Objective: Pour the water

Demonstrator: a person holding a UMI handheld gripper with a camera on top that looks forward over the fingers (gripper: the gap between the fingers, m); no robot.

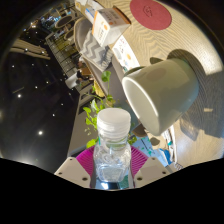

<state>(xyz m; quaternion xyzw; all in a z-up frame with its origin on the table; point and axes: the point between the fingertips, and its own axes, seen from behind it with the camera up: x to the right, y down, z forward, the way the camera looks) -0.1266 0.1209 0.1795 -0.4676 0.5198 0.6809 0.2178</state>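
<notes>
Clearly tilted, the whole scene leans: one clear plastic water bottle with a white screw cap [113, 140] sits between the two fingers [113, 158] of the gripper, whose magenta pads [84, 158] lie against its sides, so the fingers look clamped on it. Its long axis runs straight ahead along the fingers, and the capped end points away from the camera. Just beyond the cap and a little to the right is one pale grey cup with a wide round rim [164, 92], its open mouth turned toward the bottle's top. One small green leafy plant [101, 104] shows beside the cap, between the bottle and the cup. Past the cup, a light wooden bench [185, 42] carries one round pink disc [153, 11] and one box with a grey zigzag pattern [97, 45]. On the other side the room is dark, with small bright spots.
</notes>
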